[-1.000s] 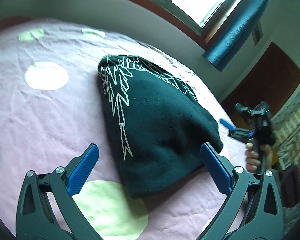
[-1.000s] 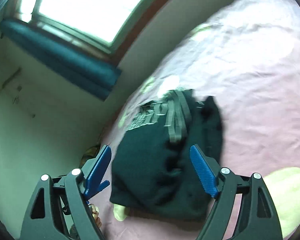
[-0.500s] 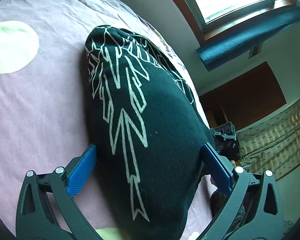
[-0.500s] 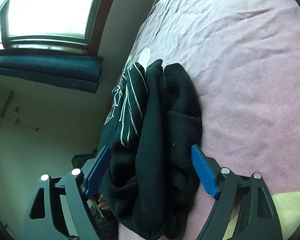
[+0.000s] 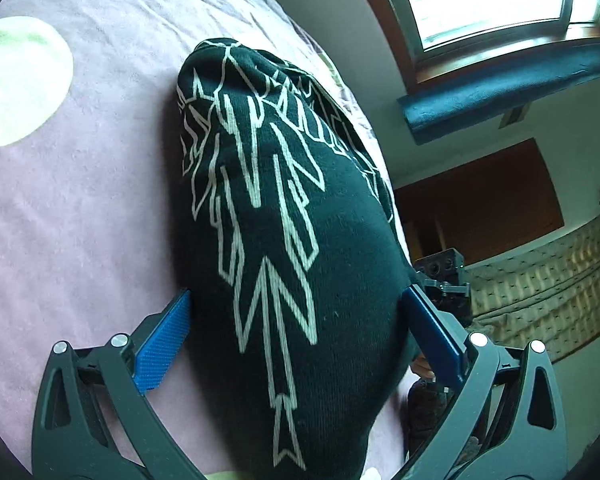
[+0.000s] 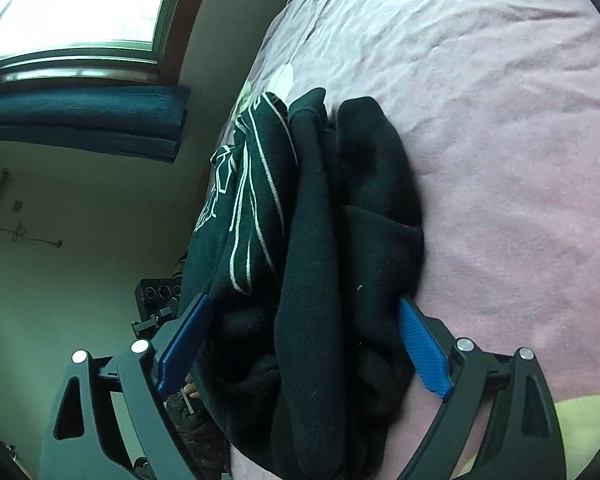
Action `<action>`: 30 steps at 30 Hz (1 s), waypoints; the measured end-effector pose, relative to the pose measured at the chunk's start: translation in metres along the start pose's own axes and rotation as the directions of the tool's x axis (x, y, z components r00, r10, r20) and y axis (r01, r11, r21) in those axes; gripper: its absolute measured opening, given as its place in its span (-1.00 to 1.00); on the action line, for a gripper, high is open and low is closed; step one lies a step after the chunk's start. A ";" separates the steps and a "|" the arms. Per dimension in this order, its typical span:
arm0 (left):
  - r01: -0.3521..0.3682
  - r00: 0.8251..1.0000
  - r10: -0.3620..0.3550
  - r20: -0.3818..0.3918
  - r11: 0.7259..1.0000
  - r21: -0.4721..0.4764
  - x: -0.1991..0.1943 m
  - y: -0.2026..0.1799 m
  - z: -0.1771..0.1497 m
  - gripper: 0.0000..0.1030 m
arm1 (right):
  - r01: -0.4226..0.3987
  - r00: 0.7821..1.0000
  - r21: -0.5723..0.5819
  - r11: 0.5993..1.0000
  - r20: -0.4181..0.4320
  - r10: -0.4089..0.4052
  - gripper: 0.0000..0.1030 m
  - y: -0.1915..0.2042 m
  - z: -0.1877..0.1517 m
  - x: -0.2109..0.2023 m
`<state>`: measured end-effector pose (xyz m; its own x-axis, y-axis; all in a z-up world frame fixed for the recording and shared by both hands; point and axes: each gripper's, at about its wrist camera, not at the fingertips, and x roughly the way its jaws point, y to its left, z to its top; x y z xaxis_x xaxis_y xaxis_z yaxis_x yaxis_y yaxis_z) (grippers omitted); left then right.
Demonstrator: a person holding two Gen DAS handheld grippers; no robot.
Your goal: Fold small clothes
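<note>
Black garment [image 5: 300, 264], a thick dark knit or fleece piece printed with pale angular line work, lay bundled on the pink bed sheet [image 5: 80, 208] near the side of the bed that faces the window wall. It was already folded over on itself several times: the right wrist view showed its stacked layers edge-on [image 6: 320, 280], a printed layer on one side and plain black folds beside it, bulging and not yet flat.

Both tools had been brought in from opposite ends of the bundle, probably so it could be taken as one stack and not as a loose layer. The left gripper [image 5: 300, 332] had its fingers spread wide, one blue pad [image 5: 162, 344] down against the sheet at the garment's edge and the other [image 5: 432, 336] at the far flank, so the cloth sat between them without being squeezed. The right gripper [image 6: 300, 344] was likewise spread, its pads [image 6: 184, 336] bracketing the thick folded end; whether they pressed the fabric could not be told, but the gap looked too wide for a pinch.

Straddling the whole thickness suggested that the aim was to square up, compress or lift the stack. The bulk seemed the main risk: springy layers could slip apart if only the outer ones were caught.

A pale green dot [image 5: 16, 84] marked the sheet well clear of the cloth.
</note>
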<state>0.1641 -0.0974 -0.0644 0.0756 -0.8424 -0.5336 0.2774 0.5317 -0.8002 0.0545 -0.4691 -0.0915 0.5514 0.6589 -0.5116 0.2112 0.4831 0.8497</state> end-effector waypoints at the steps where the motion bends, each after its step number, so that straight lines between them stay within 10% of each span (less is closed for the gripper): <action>1: 0.004 1.000 -0.004 -0.006 1.000 -0.002 0.000 0.001 0.001 0.96 | 0.004 1.000 -0.004 1.000 -0.009 -0.004 0.79 0.001 0.002 0.004; 9: 0.051 0.999 -0.051 -0.001 0.999 0.013 -0.005 0.011 -0.003 0.96 | -0.158 0.987 0.129 0.979 -0.007 0.160 0.80 -0.014 0.006 -0.006; 18: 0.016 1.000 -0.016 0.005 1.000 0.019 -0.001 0.002 -0.003 0.96 | 0.138 0.987 -0.068 0.988 -0.069 -0.143 0.85 0.029 0.007 0.024; 24: 0.036 0.999 -0.036 0.020 0.999 0.002 0.002 0.005 -0.005 0.96 | 0.010 0.996 -0.047 0.999 -0.090 -0.014 0.93 0.016 0.017 0.032; 30: 0.073 0.997 -0.072 0.028 0.996 -0.049 -0.006 0.009 -0.006 0.96 | 0.100 0.991 -0.177 0.979 -0.072 -0.114 0.81 0.032 0.007 0.040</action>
<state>0.1607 -0.0874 -0.0703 0.0820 -0.8804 -0.4671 0.2348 0.4725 -0.8495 0.0884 -0.4315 -0.0840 0.4640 0.6395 -0.6130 0.1192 0.6406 0.7585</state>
